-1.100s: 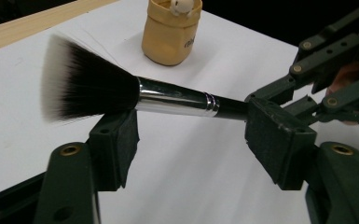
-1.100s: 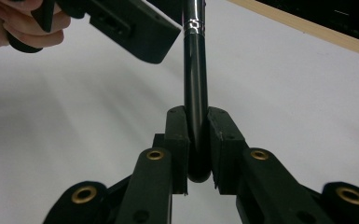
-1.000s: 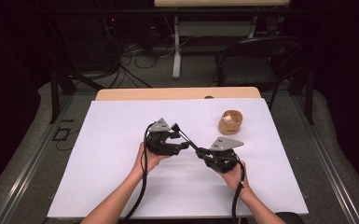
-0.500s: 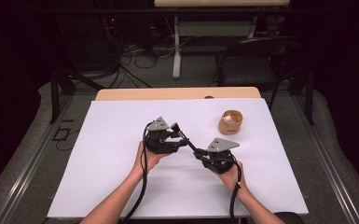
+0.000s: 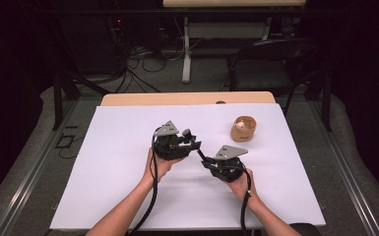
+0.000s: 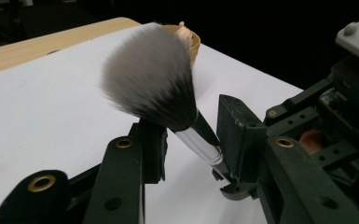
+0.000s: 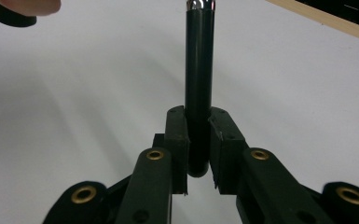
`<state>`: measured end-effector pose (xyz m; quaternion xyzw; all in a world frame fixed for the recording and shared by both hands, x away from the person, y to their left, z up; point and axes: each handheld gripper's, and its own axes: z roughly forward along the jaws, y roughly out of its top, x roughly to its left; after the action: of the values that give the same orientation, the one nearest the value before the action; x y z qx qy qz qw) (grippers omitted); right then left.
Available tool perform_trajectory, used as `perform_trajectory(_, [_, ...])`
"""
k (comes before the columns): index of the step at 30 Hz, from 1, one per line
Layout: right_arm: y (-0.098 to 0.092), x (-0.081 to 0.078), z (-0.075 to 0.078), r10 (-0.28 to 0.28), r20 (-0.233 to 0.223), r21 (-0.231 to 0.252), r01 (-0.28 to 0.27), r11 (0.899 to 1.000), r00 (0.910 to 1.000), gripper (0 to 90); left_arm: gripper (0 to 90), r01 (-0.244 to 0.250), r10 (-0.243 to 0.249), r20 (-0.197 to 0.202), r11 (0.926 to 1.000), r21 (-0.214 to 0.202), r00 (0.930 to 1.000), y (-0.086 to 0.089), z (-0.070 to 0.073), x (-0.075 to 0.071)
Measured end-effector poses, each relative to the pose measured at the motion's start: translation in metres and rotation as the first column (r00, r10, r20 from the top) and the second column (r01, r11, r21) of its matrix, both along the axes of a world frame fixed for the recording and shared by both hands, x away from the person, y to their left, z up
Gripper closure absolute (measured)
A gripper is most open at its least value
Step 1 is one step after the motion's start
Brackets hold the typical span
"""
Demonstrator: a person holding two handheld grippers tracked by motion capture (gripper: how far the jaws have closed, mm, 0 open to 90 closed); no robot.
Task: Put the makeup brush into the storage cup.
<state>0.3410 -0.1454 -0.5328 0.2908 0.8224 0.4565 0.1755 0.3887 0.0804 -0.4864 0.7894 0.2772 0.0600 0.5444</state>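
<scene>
Makeup brush (image 6: 168, 100) hangs in mid-air over the white sheet (image 5: 118, 172), between your two grippers. Right gripper (image 7: 198, 140) clamps its black handle end. Left gripper (image 6: 191, 154) has just been closing around the metal collar, with the pads seemingly short of a firm grip. Release right too early and the brush drops; an off-angle squeeze bends the bristles. Wooden cup (image 5: 243, 129) sits well apart.

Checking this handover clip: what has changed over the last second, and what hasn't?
The left gripper has just been closing its jaws around the makeup brush, at the metal neck below the bristles. The right gripper stays clamped on the brush's black handle. The small wooden bowl and white table cover are unchanged.
</scene>
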Motion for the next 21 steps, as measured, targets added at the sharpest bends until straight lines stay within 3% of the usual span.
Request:
perform_trajectory(8, [0.002,0.005,-0.002,0.002,-0.016,-0.009,-0.002,1.0,0.9999,79.0,69.4,0.013,-0.013,0.014,0.9999,-0.001,0.9998,-0.002,0.003,-0.001])
perform_trajectory(13, [0.002,0.009,-0.003,0.006,-0.03,-0.001,-0.006,1.0,0.9995,76.9,73.9,0.047,-0.047,-0.008,0.9988,-0.015,0.9988,-0.004,0.006,0.001])
perform_trajectory(17, [0.001,0.011,-0.003,0.001,-0.043,0.007,0.0,1.0,0.9991,62.4,77.2,0.06,-0.06,0.01,0.9982,-0.003,0.9982,-0.007,0.01,0.0])
perform_trajectory(21, [-0.001,0.011,-0.001,-0.017,-0.047,-0.002,0.017,1.0,0.9987,48.8,77.3,0.057,-0.058,0.034,0.9975,0.041,0.9977,-0.009,0.013,0.0])
